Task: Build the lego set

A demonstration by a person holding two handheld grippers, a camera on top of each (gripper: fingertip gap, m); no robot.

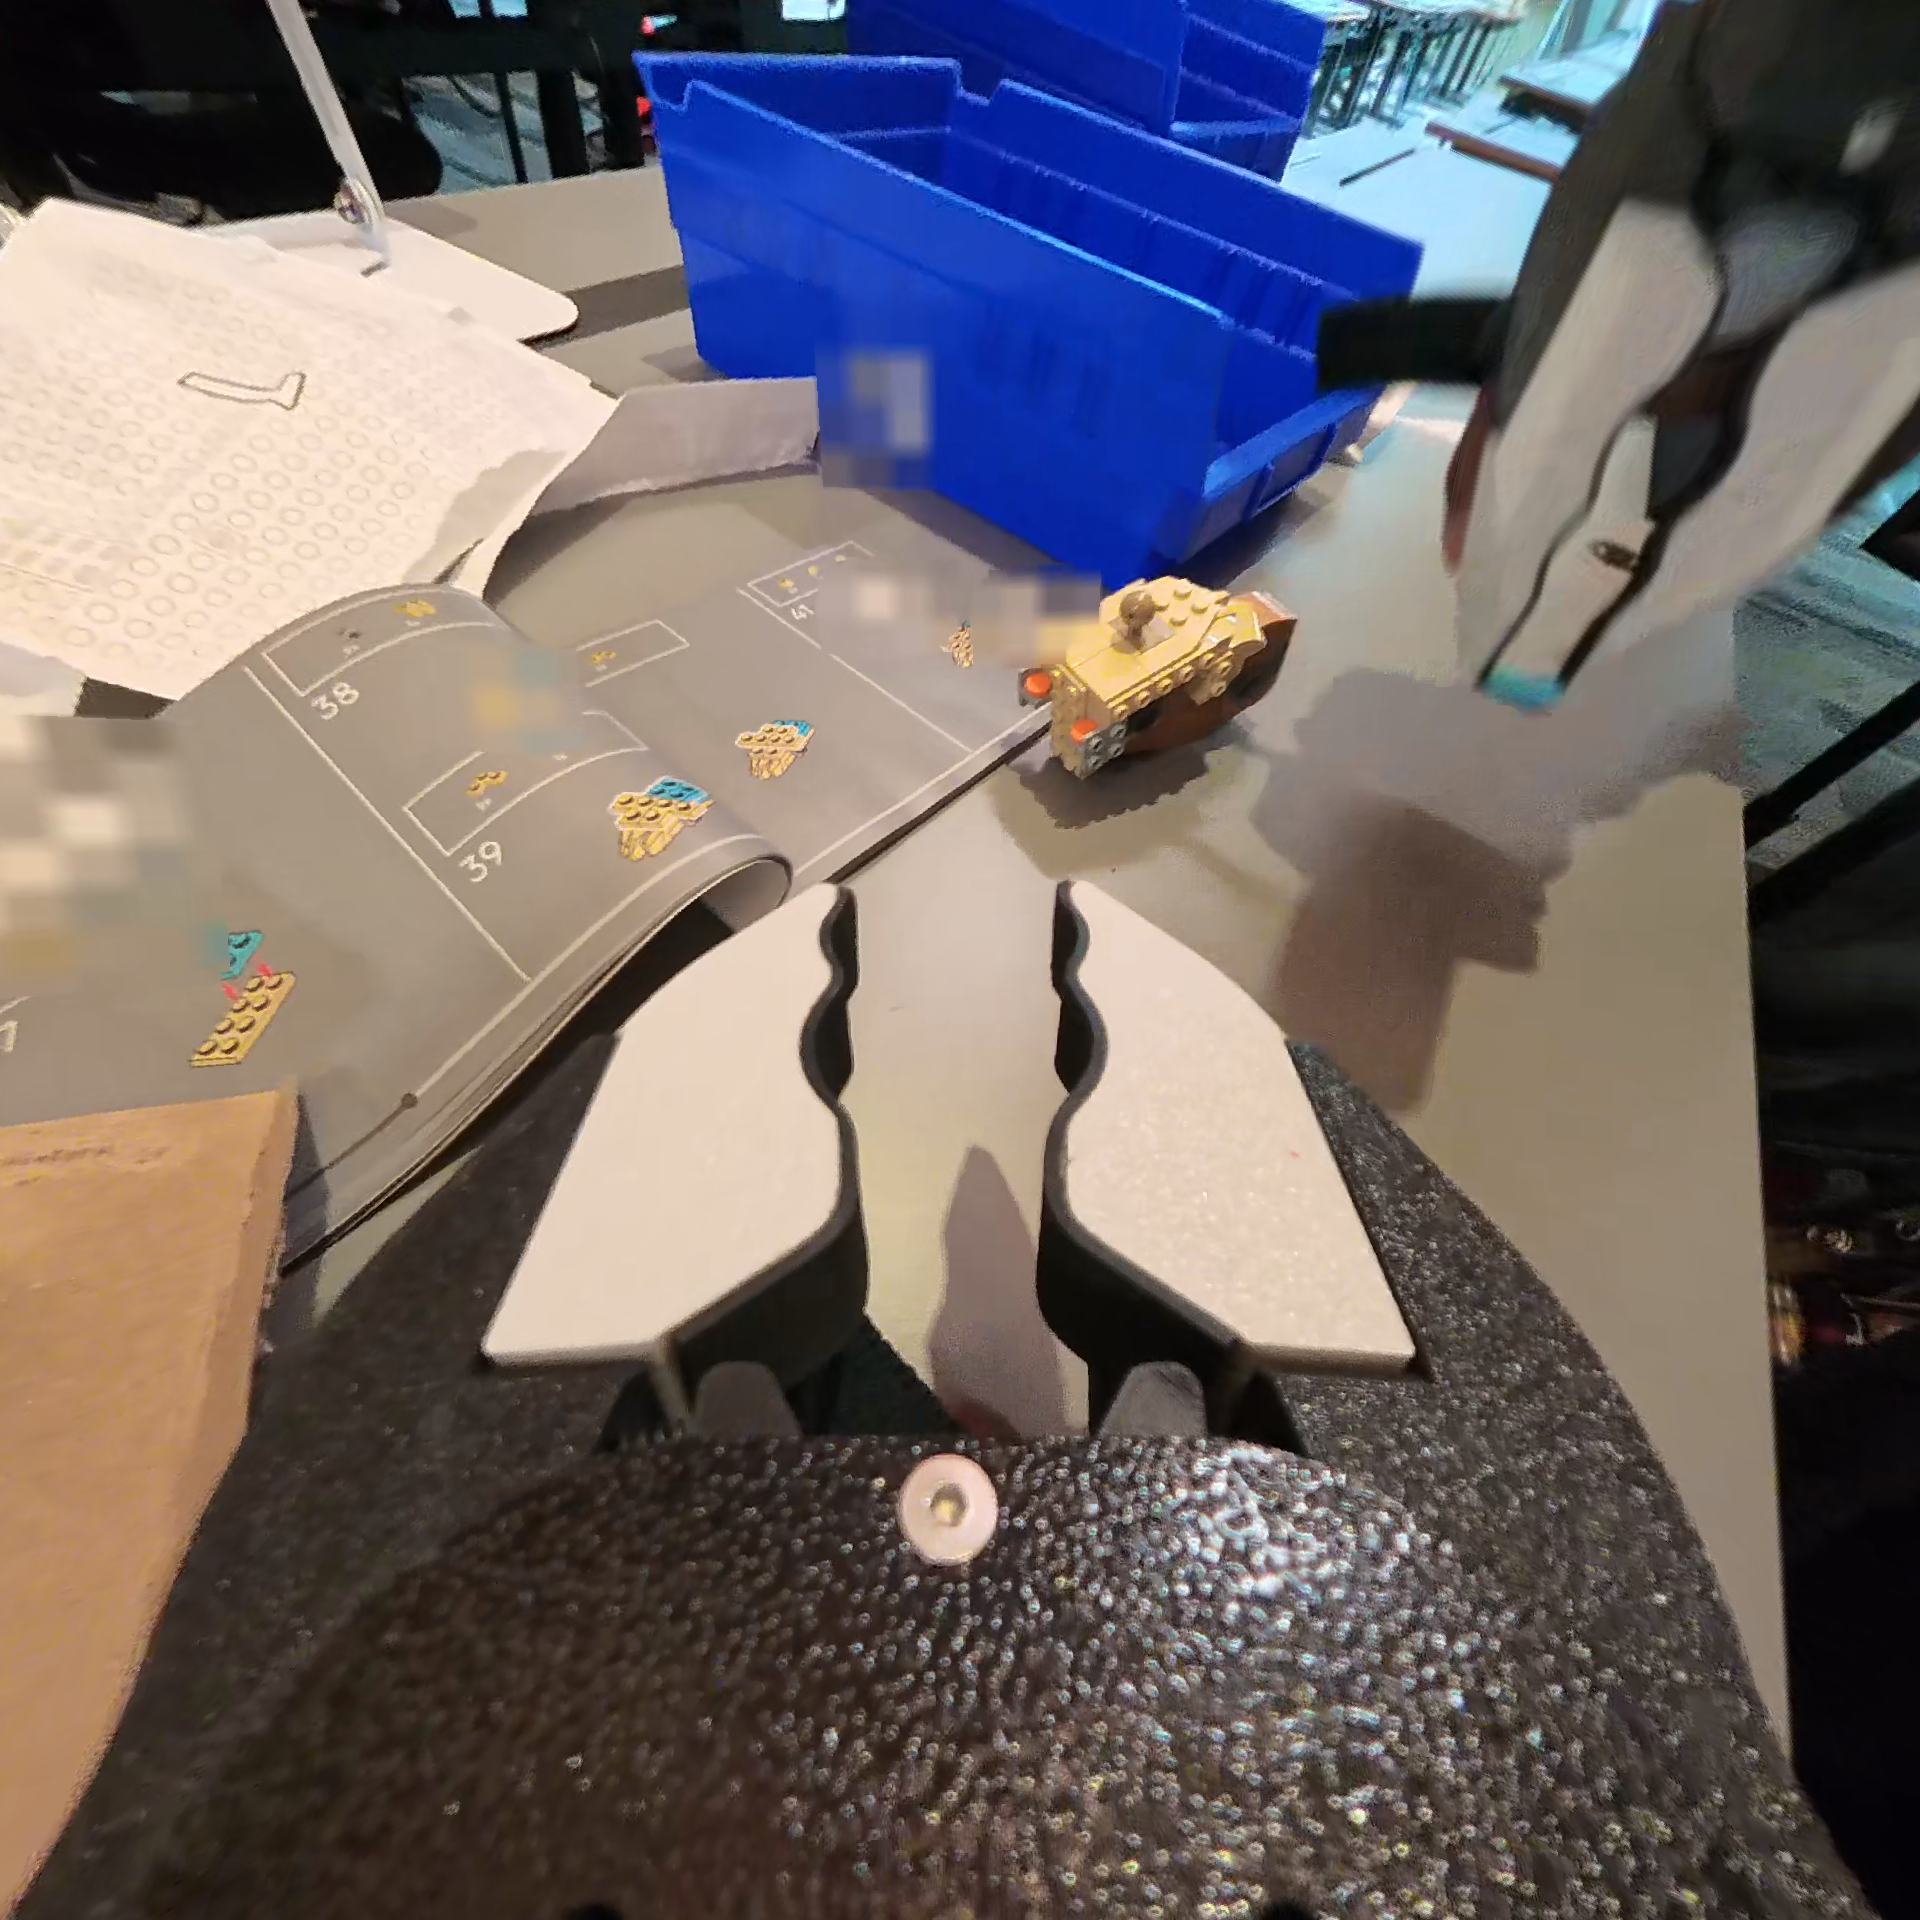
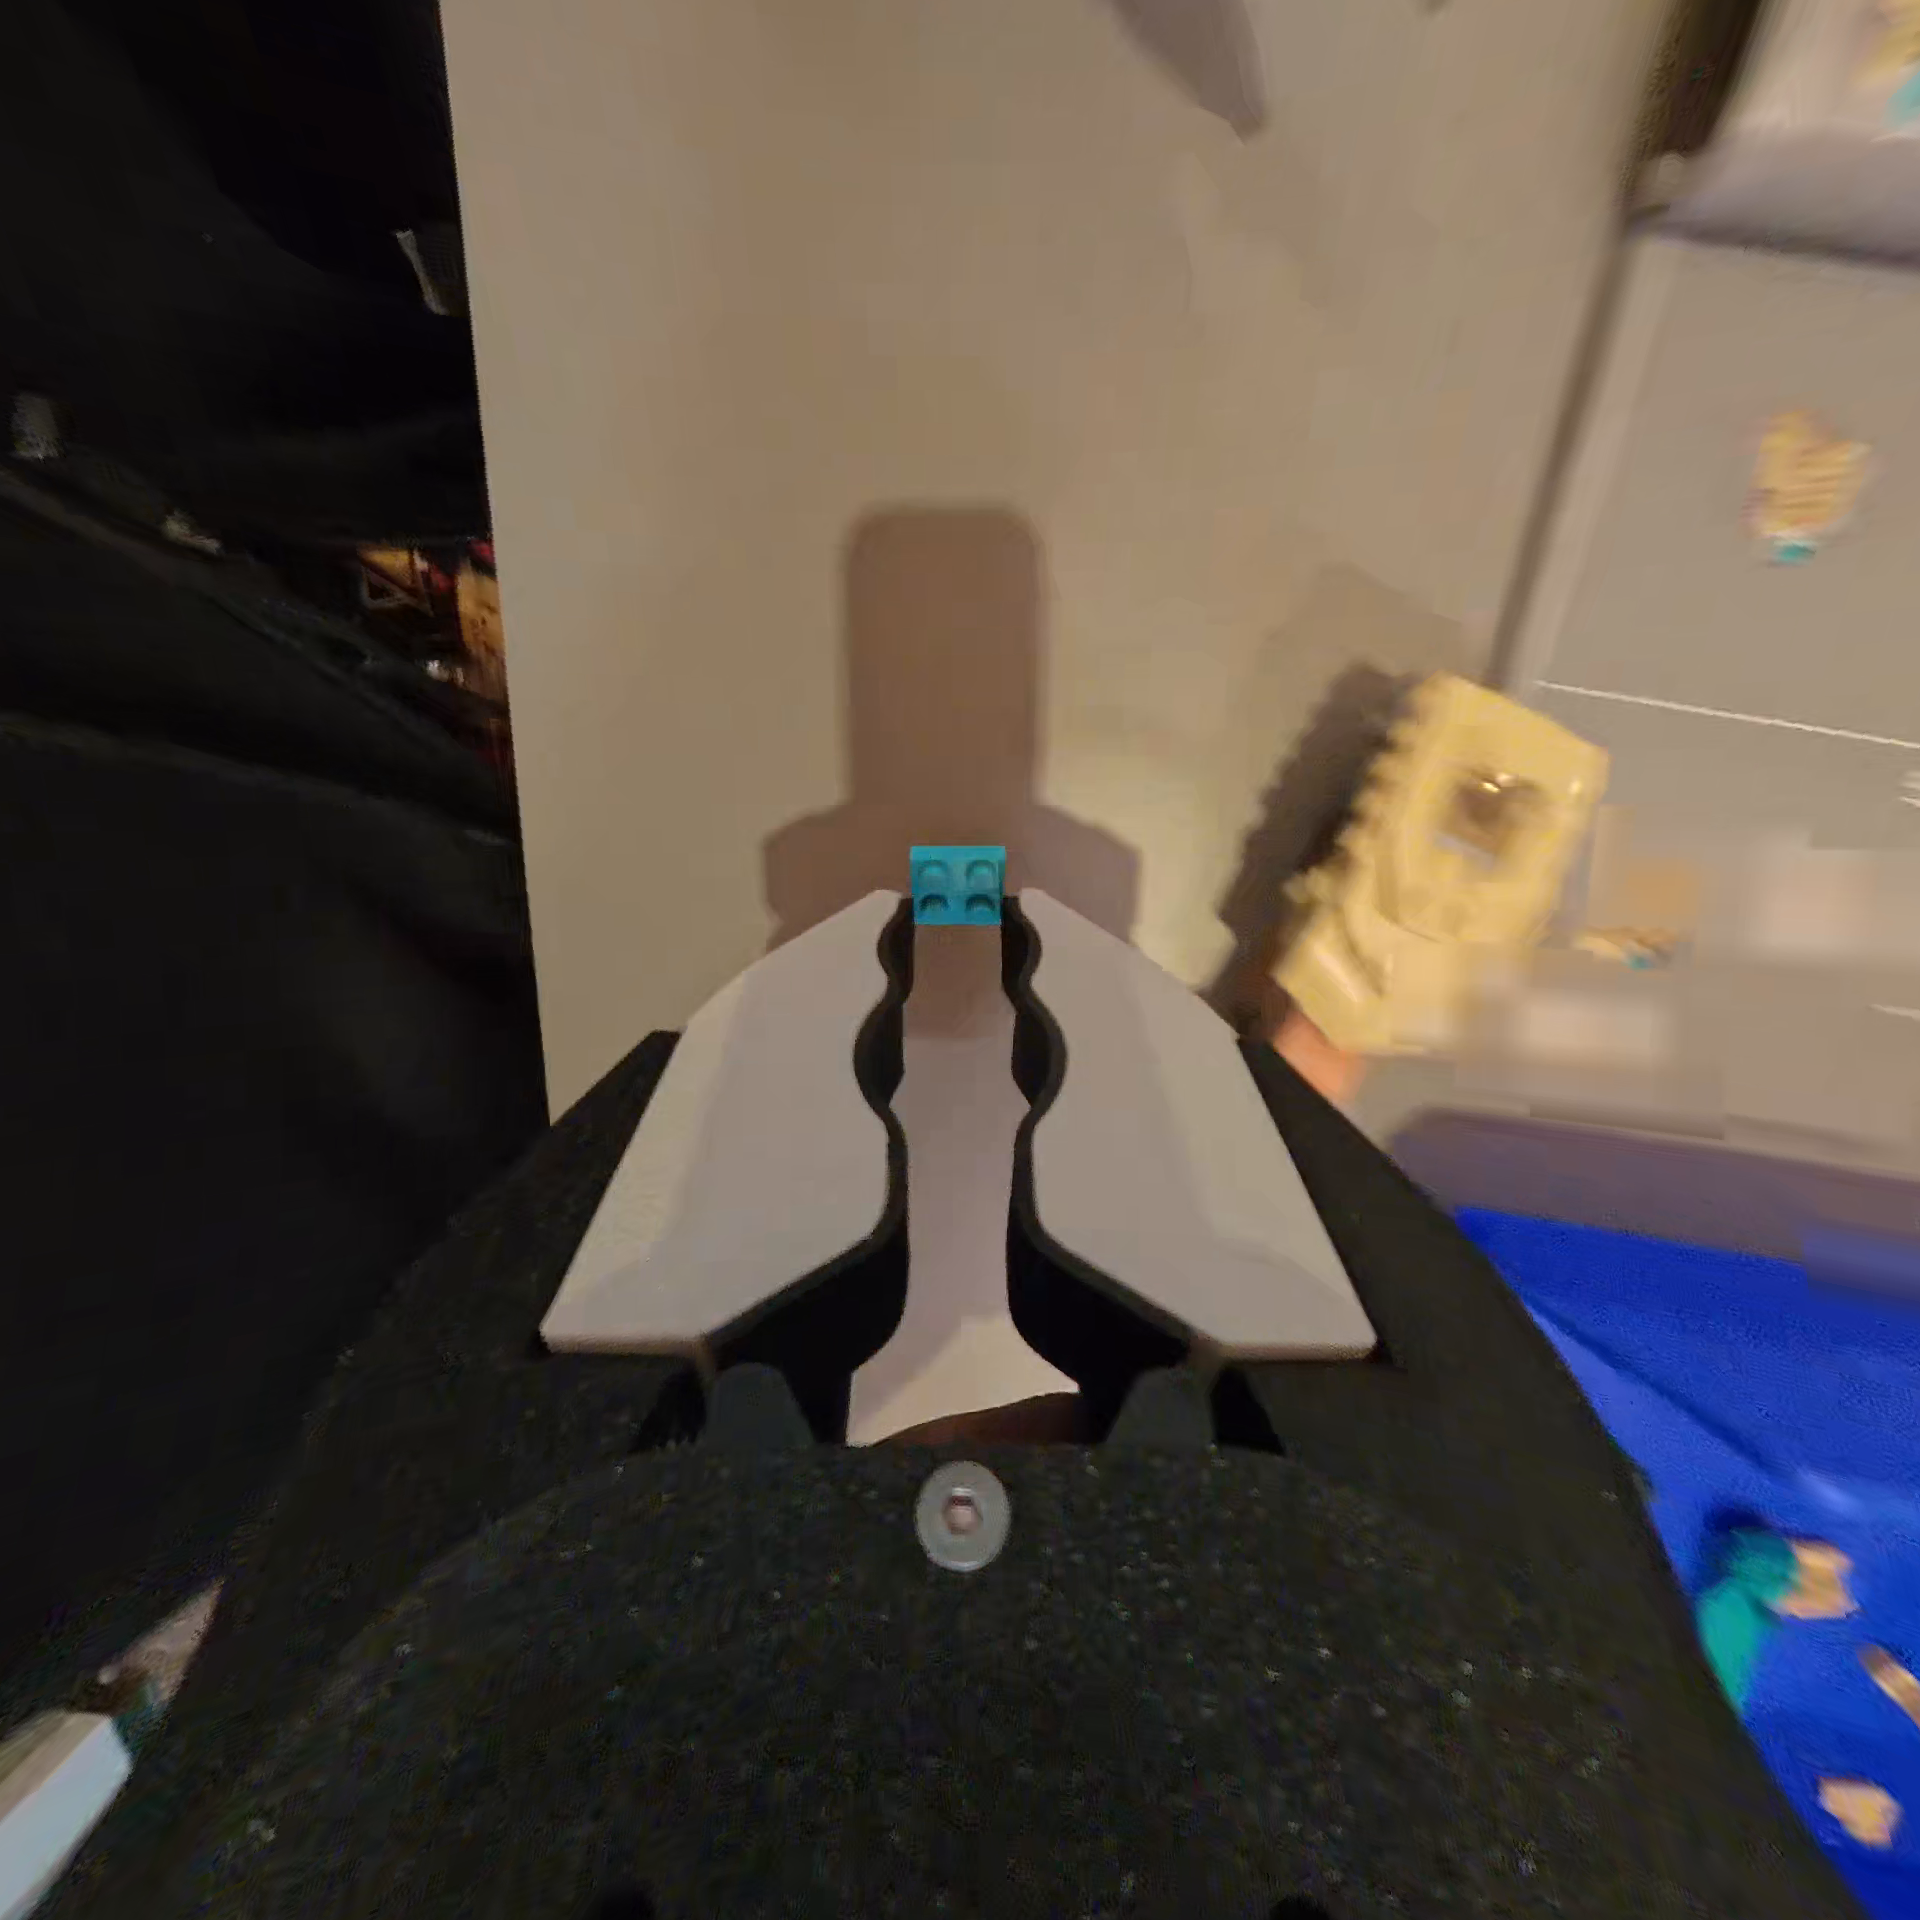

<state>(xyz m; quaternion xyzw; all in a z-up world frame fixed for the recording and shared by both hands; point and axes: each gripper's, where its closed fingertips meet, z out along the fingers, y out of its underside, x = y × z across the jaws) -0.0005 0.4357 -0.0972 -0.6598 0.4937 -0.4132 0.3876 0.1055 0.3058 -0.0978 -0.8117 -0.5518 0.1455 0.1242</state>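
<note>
A tan and brown lego build with orange studs sits on the grey table next to the open instruction booklet; it shows blurred in the right wrist view. My left gripper is open and empty, low over the table in front of the build. My right gripper is shut on a small teal 2x2 plate at its fingertips. It hangs above the table right of the build, seen in the left wrist view with the teal plate at its tip.
Blue bins stand behind the build; one holds loose teal and tan pieces. White papers lie at the far left, a brown cardboard piece at the near left. The table edge runs along the right. The gap from one gripper's tips to the other's is roughly 15 cm.
</note>
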